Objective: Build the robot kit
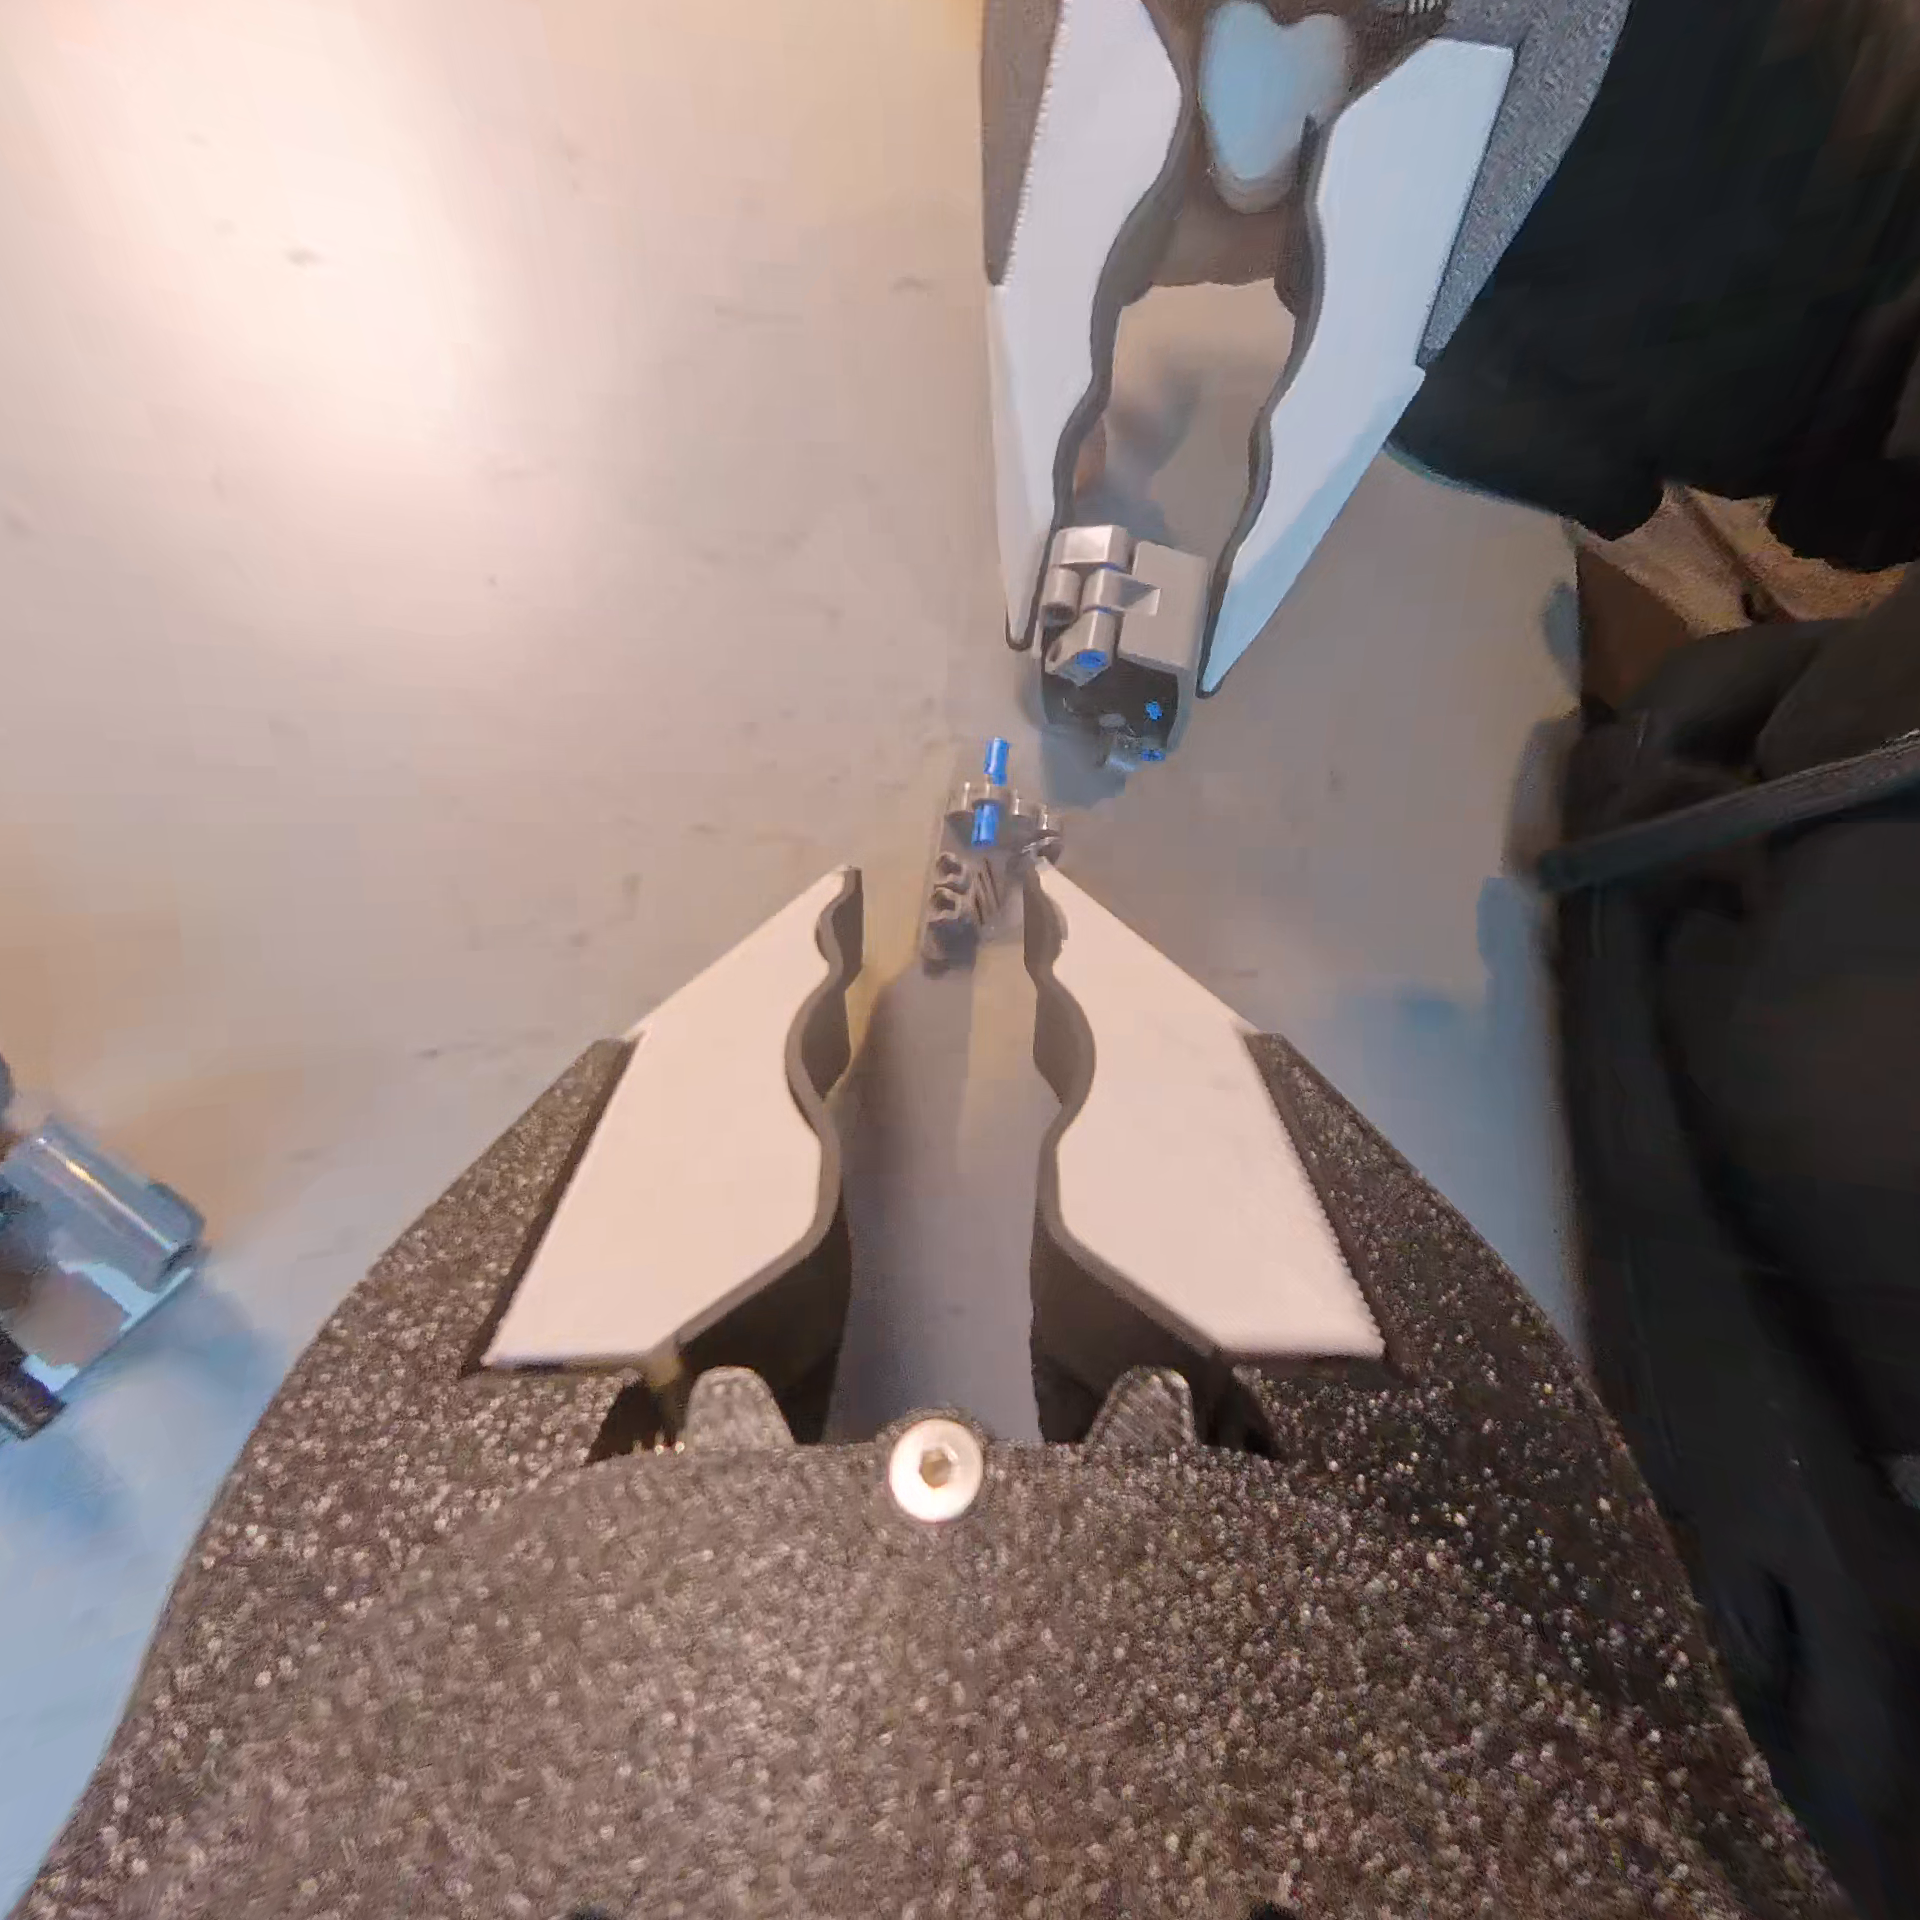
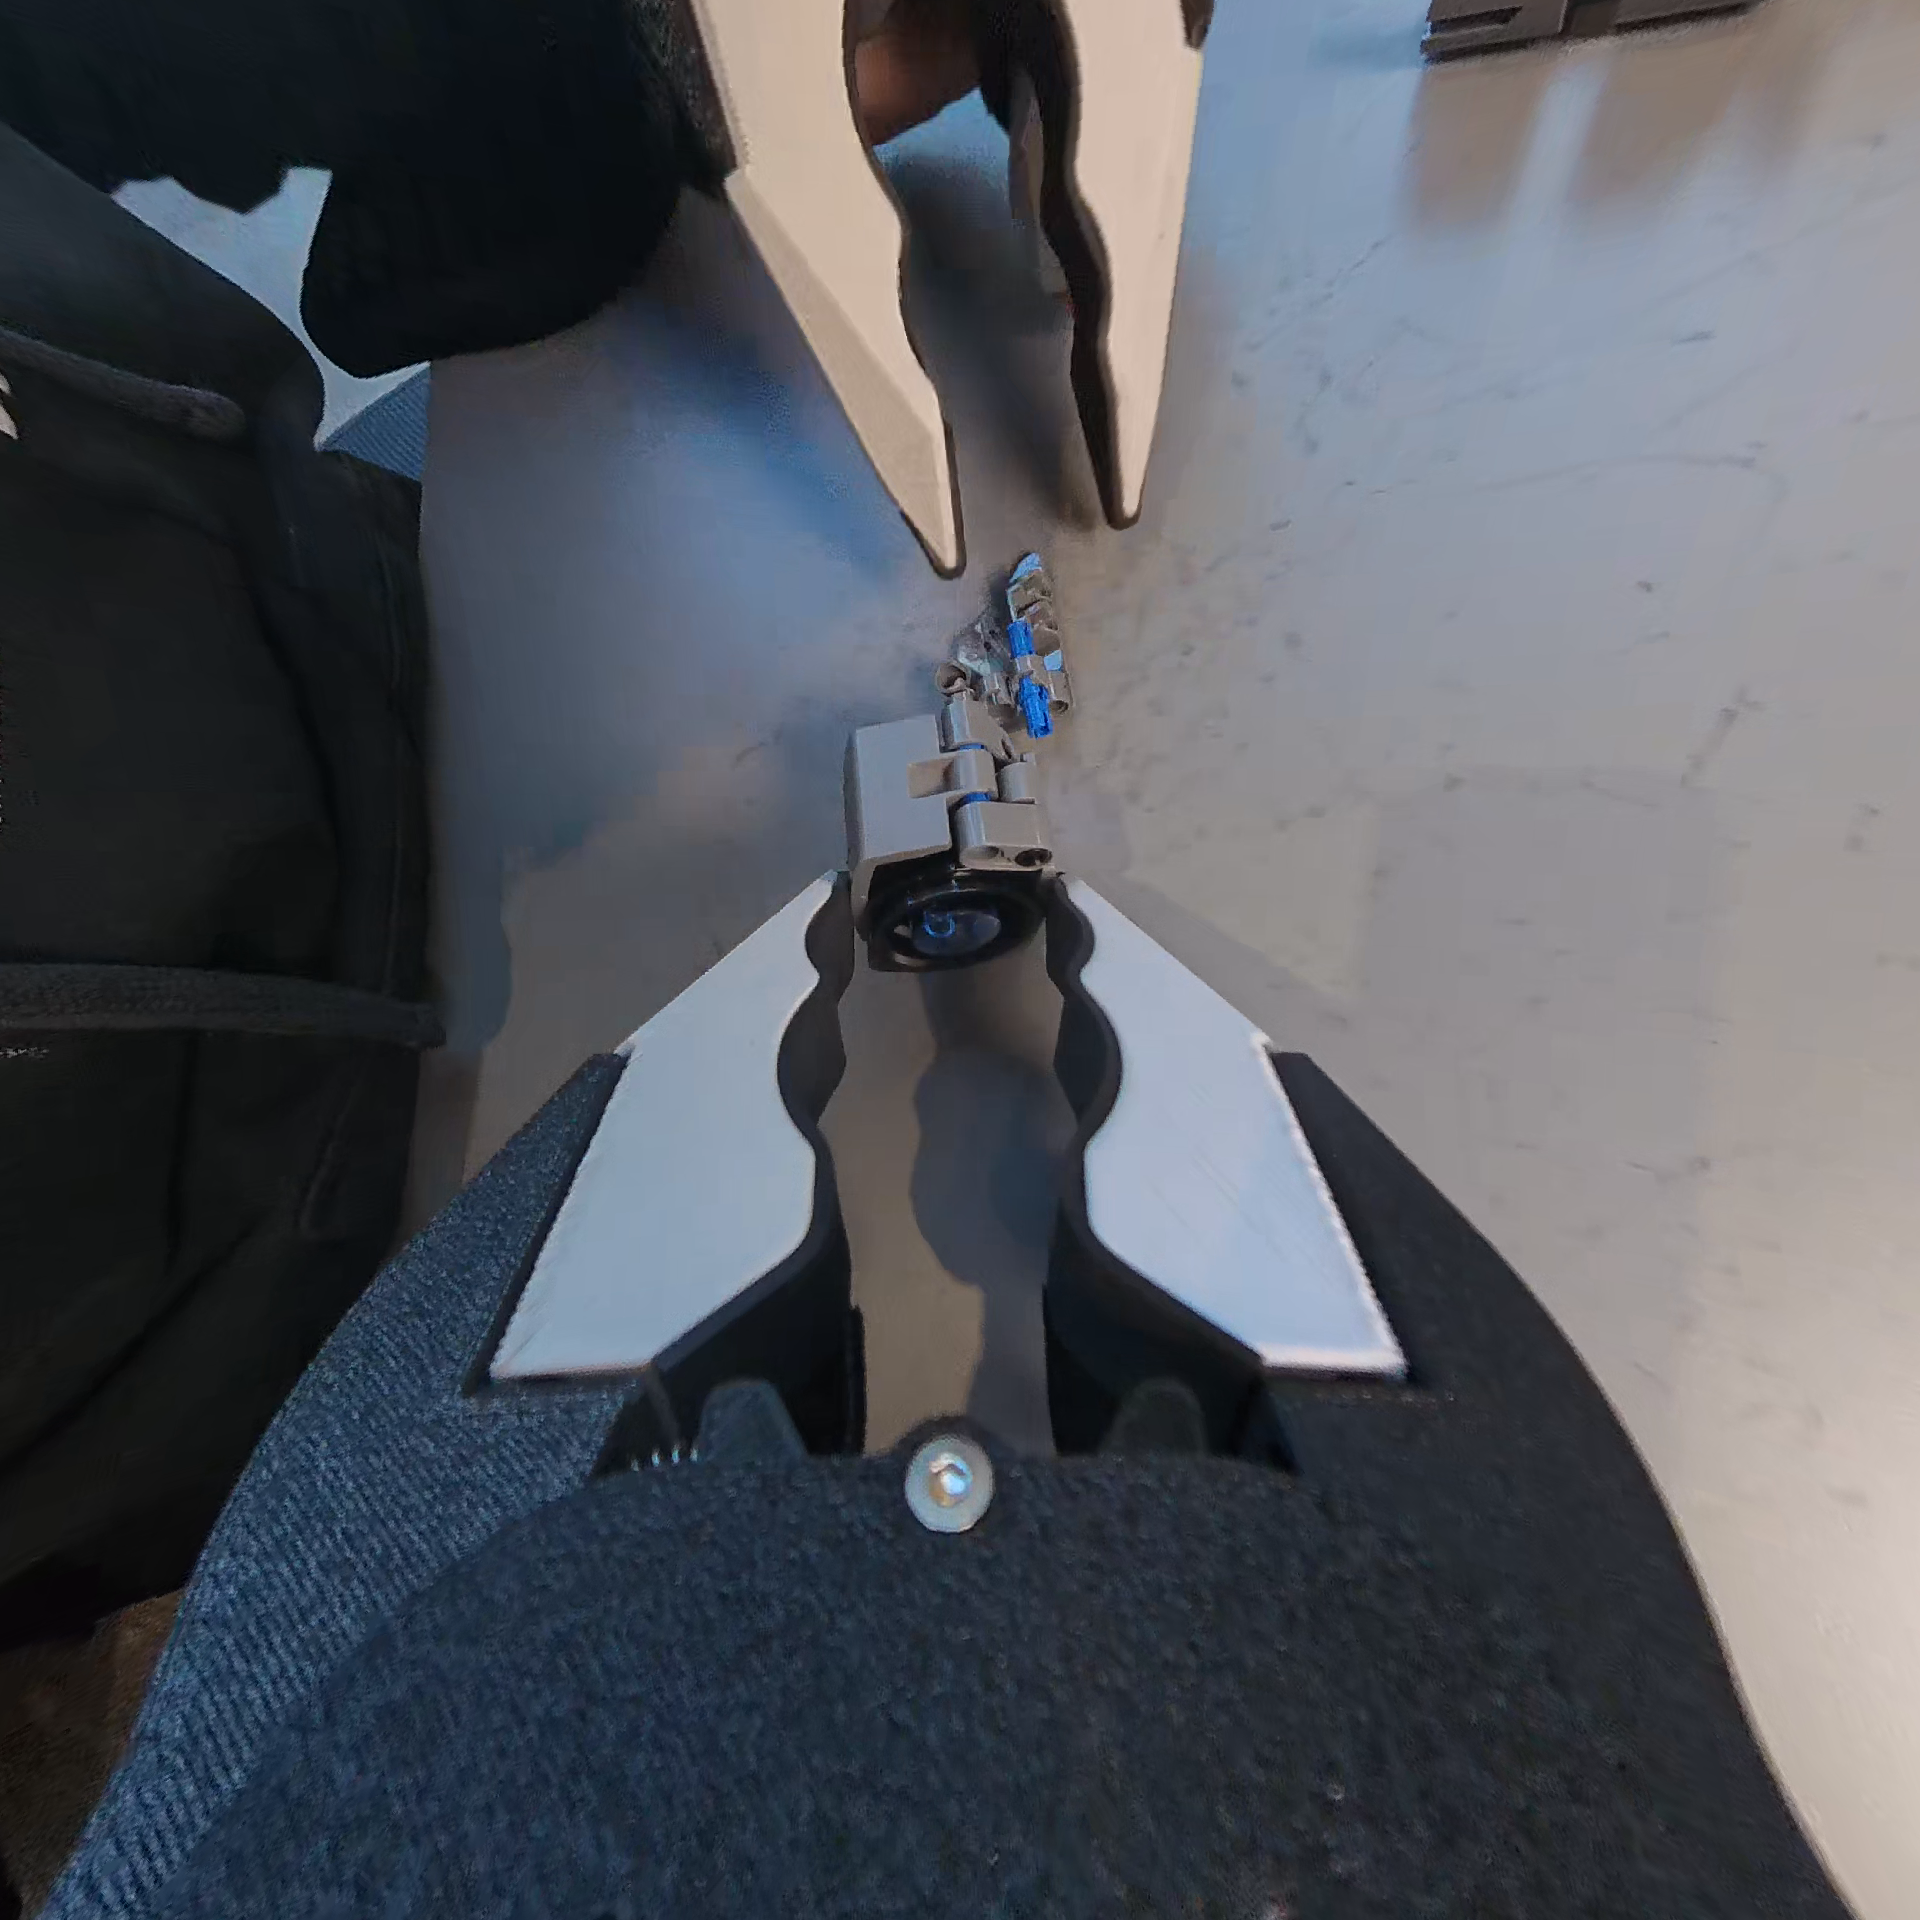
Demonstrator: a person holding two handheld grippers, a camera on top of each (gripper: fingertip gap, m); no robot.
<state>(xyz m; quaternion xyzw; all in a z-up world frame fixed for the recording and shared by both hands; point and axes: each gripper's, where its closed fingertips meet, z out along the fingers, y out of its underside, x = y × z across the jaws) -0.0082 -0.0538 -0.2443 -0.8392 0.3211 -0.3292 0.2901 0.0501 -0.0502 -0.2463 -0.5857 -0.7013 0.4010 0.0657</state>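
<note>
My right gripper point(image 2: 951, 899) is shut on a grey block point(image 2: 925, 821) with hinge-like grey parts and a dark round end with blue inside. It holds the block low over the pale table point(image 2: 1455, 623). In the left wrist view the same gripper point(image 1: 1117, 665) comes in from the top, holding the block point(image 1: 1127, 613). A small grey piece with blue pins point(image 1: 982, 842) lies on the table just at the tips of my left gripper point(image 1: 945, 883), whose jaws stand apart around its near end. The piece point(image 2: 1023, 649) sits between the block and the left gripper point(image 2: 1029, 540).
A shiny metal part point(image 1: 83, 1268) lies at the left edge. Black fabric point(image 1: 1745, 987) fills the right side, with a brown patch point(image 1: 1683, 571) behind it; it also shows in the right wrist view point(image 2: 156, 831). A dark flat object point(image 2: 1558, 26) lies far off. The gap from one gripper's tips to the other's is roughly 7 cm.
</note>
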